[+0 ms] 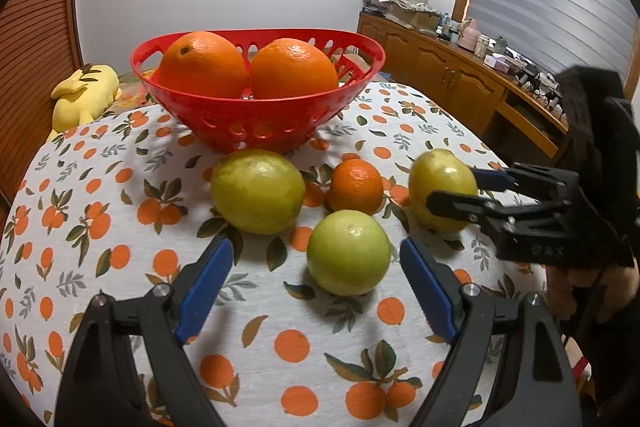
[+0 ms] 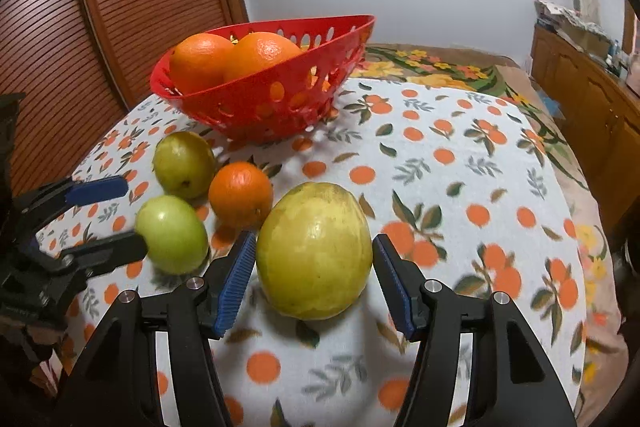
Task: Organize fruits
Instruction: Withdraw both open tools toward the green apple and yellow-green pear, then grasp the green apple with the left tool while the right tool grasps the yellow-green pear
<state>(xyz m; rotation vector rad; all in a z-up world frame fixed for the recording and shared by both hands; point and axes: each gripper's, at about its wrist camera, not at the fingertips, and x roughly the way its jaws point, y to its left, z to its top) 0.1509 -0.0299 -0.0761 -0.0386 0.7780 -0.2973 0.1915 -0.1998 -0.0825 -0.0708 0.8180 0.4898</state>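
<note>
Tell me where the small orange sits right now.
The small orange lies on the tablecloth in front of the red basket, among three yellow-green fruits; in the left wrist view it is centre, just behind the pale green fruit.

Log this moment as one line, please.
left gripper: open, at green fruit | right gripper: open, straddling yellow fruit | basket: two oranges | small orange: on table

Left tongs wide open, pointing forward, low down. Right tongs open too, blue pads apart.
</note>
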